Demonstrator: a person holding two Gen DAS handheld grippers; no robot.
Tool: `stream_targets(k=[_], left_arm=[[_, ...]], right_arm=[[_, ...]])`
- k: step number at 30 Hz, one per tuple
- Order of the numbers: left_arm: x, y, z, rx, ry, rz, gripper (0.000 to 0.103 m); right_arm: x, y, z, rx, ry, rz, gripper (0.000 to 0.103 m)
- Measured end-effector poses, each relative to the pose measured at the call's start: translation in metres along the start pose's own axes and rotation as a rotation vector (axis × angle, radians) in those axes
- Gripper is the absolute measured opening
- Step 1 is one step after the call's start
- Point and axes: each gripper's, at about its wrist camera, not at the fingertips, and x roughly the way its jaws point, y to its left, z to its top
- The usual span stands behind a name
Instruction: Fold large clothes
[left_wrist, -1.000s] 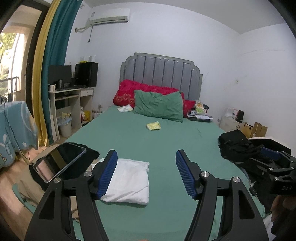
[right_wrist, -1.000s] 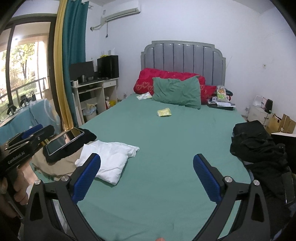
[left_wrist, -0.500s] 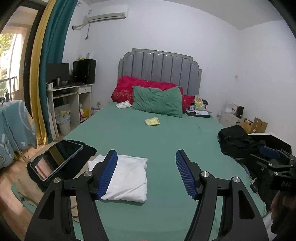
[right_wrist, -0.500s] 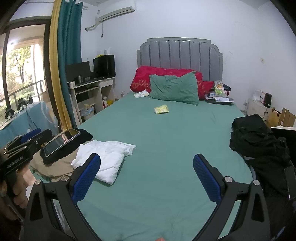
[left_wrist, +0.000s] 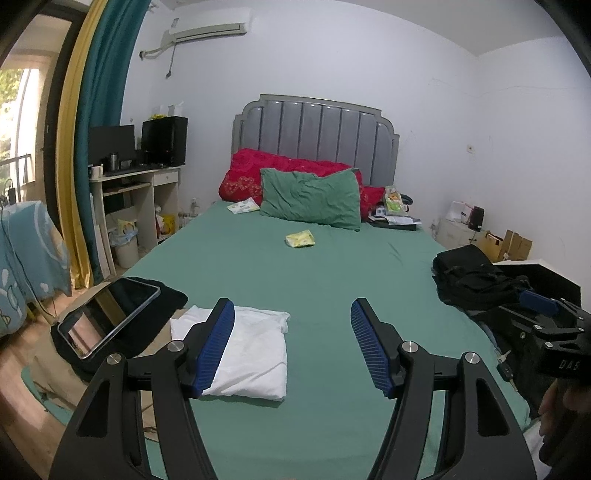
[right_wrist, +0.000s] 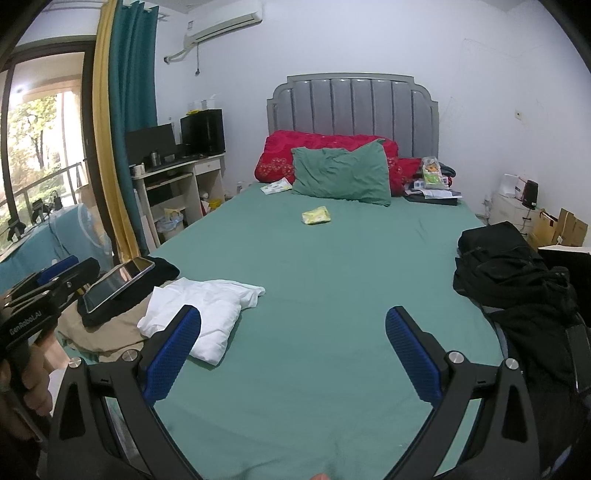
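A folded white garment (left_wrist: 255, 350) lies on the green bed sheet (left_wrist: 332, 277) near the bed's front left corner. My left gripper (left_wrist: 291, 306) hovers open just right of it, its left pad in front of the garment and nothing between the jaws. In the right wrist view the same white garment (right_wrist: 207, 314) sits behind the left pad. My right gripper (right_wrist: 292, 312) is open over bare sheet (right_wrist: 332, 258). A pile of black clothes (right_wrist: 509, 273) rests at the bed's right edge, also seen as a black pile (left_wrist: 469, 280) in the left wrist view.
A tablet (left_wrist: 107, 317) lies on black cloth over a tan garment (right_wrist: 107, 332) at the front left corner. Green pillow (left_wrist: 310, 199), red quilt (left_wrist: 243, 177) and a small yellow packet (left_wrist: 300, 239) lie near the headboard. A desk (left_wrist: 136, 184) stands left, boxes (right_wrist: 565, 225) right.
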Motion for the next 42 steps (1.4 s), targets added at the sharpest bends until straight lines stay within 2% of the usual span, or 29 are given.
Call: stream_targets(k=[32,42], left_arm=[[0.002,-0.007,-0.001,0.013,0.001,-0.021,0.069],[0.011,-0.019,-0.007,0.034,0.035,-0.052,0.069]], right_arm=[[-0.003,0.002,-0.005,0.001,0.007,-0.003,0.099],[0.003,-0.001,-0.015,0.003,0.024,-0.005,0.099]])
